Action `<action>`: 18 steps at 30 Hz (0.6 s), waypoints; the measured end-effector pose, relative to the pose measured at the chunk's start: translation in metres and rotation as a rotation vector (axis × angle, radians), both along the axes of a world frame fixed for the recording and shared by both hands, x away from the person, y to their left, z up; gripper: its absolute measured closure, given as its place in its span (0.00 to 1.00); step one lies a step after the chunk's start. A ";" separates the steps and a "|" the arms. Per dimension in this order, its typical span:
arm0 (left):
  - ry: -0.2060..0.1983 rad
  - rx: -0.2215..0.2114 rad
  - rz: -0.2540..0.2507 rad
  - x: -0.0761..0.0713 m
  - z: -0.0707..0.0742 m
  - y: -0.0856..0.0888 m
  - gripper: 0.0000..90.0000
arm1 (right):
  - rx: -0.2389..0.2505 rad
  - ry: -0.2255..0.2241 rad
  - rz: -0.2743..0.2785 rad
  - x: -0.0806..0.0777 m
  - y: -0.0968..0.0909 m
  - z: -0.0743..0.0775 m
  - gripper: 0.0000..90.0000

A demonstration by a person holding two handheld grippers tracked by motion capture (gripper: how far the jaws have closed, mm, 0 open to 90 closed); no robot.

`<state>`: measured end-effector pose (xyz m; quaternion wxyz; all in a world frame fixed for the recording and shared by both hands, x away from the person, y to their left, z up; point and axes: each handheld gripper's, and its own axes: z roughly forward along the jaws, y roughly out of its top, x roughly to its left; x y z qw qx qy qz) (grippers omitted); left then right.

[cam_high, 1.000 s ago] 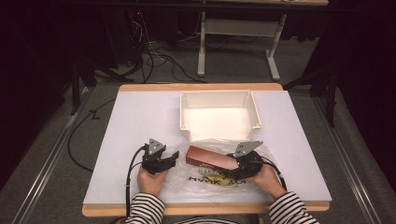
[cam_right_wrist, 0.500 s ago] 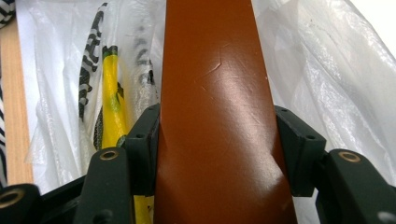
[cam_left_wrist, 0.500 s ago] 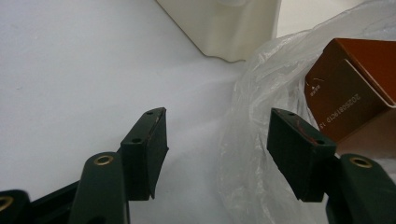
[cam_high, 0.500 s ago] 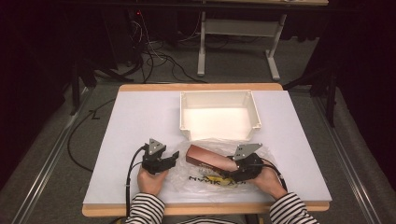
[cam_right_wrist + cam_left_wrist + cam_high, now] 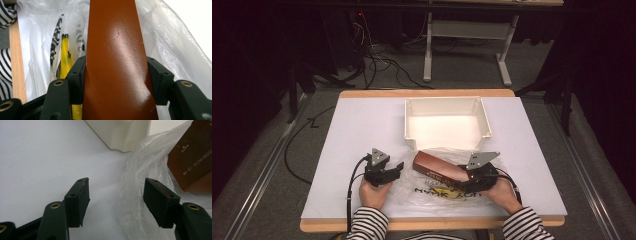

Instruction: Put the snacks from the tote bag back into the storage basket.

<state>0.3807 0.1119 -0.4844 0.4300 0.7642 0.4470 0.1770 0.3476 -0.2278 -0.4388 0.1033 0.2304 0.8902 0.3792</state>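
A long brown box (image 5: 434,167) lies slantwise on a clear plastic bag (image 5: 432,194) with black and yellow print, near the table's front edge. My right gripper (image 5: 463,175) is shut on the box's near end; its jaws have just been closing. In the right gripper view both pads press the sides of the box (image 5: 116,50). My left gripper (image 5: 399,168) rests open on the white table just left of the bag. In the left gripper view nothing sits between its jaws, and the bag's edge (image 5: 140,170) and the box's end (image 5: 192,157) lie to the right.
An empty white bin (image 5: 447,100) stands behind the bag at the table's middle back. The white tabletop (image 5: 362,130) stretches bare to the left. Cables and a desk frame (image 5: 464,30) stand on the floor beyond the table.
The right gripper's jaws have drawn in on the box's end. Both hands have stayed nearly where they were.
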 end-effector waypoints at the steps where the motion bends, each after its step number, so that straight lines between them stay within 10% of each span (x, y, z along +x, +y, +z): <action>1: -0.001 0.001 -0.001 0.000 0.000 0.000 0.43 | 0.004 -0.001 -0.001 0.000 0.000 0.000 0.47; 18: 0.002 0.002 -0.001 0.000 0.000 0.000 0.43 | 0.052 -0.004 -0.015 -0.001 -0.006 0.012 0.47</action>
